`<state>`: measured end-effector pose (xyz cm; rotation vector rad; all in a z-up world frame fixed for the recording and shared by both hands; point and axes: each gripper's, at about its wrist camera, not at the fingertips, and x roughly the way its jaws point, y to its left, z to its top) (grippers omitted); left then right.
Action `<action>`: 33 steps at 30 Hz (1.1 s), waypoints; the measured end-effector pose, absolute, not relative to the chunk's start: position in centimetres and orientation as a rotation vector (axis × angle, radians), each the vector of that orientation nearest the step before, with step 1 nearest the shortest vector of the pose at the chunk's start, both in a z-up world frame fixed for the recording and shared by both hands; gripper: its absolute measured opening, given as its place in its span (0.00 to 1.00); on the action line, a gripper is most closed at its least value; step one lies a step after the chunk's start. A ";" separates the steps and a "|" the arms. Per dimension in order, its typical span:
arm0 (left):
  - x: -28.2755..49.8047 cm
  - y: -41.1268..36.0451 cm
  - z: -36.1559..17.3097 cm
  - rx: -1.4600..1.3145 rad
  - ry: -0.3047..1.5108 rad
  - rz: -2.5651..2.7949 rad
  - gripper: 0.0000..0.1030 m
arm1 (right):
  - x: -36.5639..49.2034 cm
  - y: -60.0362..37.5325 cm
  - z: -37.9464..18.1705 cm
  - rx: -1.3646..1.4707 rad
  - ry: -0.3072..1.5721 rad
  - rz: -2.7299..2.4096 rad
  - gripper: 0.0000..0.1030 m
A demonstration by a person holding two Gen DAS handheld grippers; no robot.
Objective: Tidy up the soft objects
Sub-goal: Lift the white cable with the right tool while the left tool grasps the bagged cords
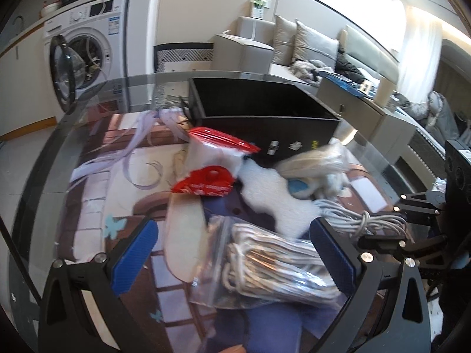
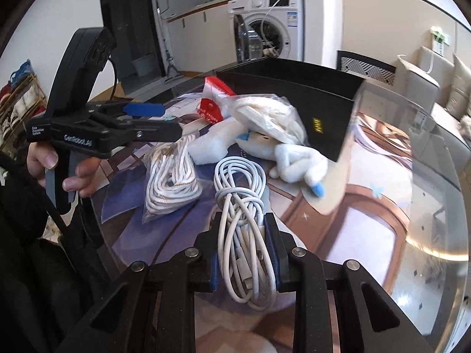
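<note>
A: What is your right gripper (image 2: 243, 253) doing?

B: I have it closed on the white cable (image 2: 240, 194), gripping the near half of the coil. The far loops lie on the glass table (image 2: 426, 176), just right of the bagged rope (image 2: 170, 182).

A: How will it handle?

B: Light and floppy, I judge. The loose loops will dangle and may slip, so pinching across the whole bundle where it is thickest seems best.

A: And your left gripper (image 1: 232, 253)?

B: I hold it wide open above the bagged rope, touching nothing. That bag looks slippery and crinkly, so I would take it by the rope inside.

A: Where does everything go?

B: Probably the black box (image 2: 294, 88) at the far side, behind the plush toy (image 2: 294, 158) and the 2 red-topped bags (image 1: 212, 158).
</note>
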<state>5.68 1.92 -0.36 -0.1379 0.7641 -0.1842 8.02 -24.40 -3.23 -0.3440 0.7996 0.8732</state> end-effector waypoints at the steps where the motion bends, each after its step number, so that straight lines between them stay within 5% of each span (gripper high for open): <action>1: 5.6 1.7 -0.3 -0.137 0.768 -0.197 1.00 | 7.9 -24.8 -3.1 -0.336 0.794 0.865 0.25; 33: 5.8 -2.8 -2.7 0.044 0.913 -0.311 1.00 | 6.5 -26.0 -2.5 -0.275 0.765 0.841 0.25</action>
